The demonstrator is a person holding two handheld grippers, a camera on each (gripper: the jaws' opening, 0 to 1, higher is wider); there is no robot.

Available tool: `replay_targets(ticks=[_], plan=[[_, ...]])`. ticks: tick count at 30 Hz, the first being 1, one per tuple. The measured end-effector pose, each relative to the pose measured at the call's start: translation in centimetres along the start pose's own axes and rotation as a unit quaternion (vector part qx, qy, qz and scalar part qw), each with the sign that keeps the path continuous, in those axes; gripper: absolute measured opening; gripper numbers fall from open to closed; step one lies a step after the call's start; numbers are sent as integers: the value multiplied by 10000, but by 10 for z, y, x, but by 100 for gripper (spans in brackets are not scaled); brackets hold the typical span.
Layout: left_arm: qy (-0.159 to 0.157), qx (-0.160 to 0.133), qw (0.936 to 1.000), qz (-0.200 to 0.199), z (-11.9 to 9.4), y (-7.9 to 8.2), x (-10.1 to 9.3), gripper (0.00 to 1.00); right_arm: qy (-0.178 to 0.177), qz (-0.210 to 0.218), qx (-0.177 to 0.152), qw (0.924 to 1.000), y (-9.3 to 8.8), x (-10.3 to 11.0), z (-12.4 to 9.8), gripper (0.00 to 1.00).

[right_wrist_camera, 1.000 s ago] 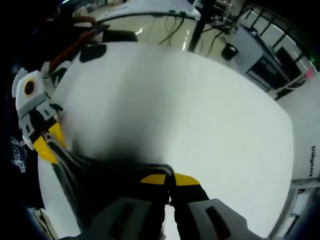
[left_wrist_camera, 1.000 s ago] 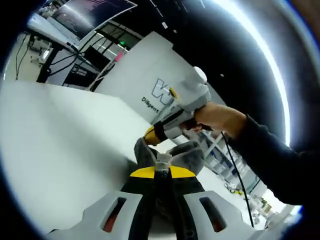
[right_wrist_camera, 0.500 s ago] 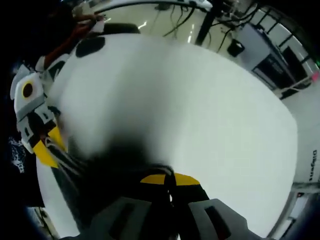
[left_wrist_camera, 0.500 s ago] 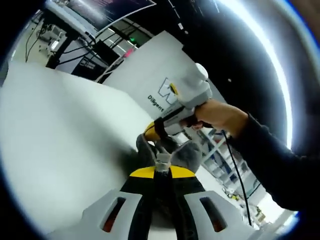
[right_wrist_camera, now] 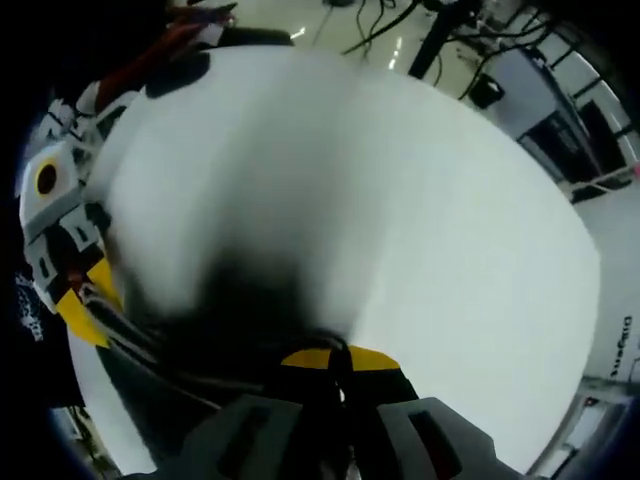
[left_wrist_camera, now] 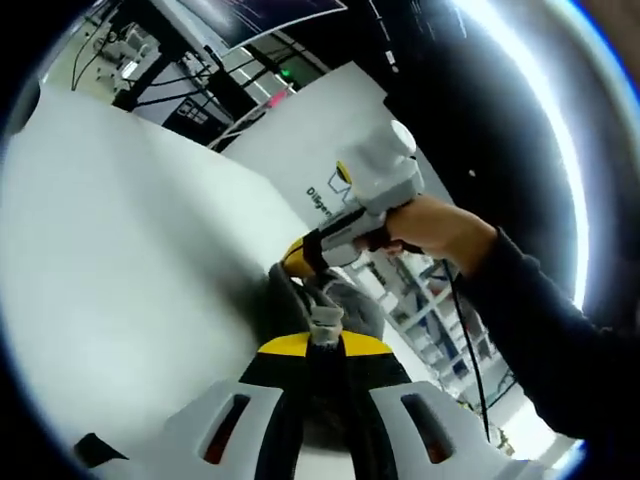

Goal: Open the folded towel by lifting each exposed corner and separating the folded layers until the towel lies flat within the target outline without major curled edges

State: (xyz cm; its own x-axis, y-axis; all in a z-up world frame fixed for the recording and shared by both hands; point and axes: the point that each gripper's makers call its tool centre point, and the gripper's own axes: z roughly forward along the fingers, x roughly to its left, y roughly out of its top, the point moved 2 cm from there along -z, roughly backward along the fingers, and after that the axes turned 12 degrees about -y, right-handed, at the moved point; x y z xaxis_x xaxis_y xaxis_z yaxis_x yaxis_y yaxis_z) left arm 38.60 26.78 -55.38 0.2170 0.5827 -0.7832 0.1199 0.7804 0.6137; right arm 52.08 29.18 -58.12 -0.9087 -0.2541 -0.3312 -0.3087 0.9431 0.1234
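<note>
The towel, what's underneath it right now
Under the towel, stretched between the left gripper and right gripper, lies the white table, darkened by shadow. The patch directly below the cloth is covered, so anything there is hidden.

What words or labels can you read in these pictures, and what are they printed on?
"Di", cut off by the right gripper: on the white panel behind the table, under a partly hidden logo.
Sideways lettering on the same panel: too blurred to read.
Screen text: too small.
</note>
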Motion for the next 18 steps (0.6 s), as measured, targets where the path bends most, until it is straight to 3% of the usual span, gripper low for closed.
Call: replay_targets(ticks=[18], plan=[[238,-38,9995,224,-10,0,2,15,-72,-145,193,9997,4,3,7,0]])
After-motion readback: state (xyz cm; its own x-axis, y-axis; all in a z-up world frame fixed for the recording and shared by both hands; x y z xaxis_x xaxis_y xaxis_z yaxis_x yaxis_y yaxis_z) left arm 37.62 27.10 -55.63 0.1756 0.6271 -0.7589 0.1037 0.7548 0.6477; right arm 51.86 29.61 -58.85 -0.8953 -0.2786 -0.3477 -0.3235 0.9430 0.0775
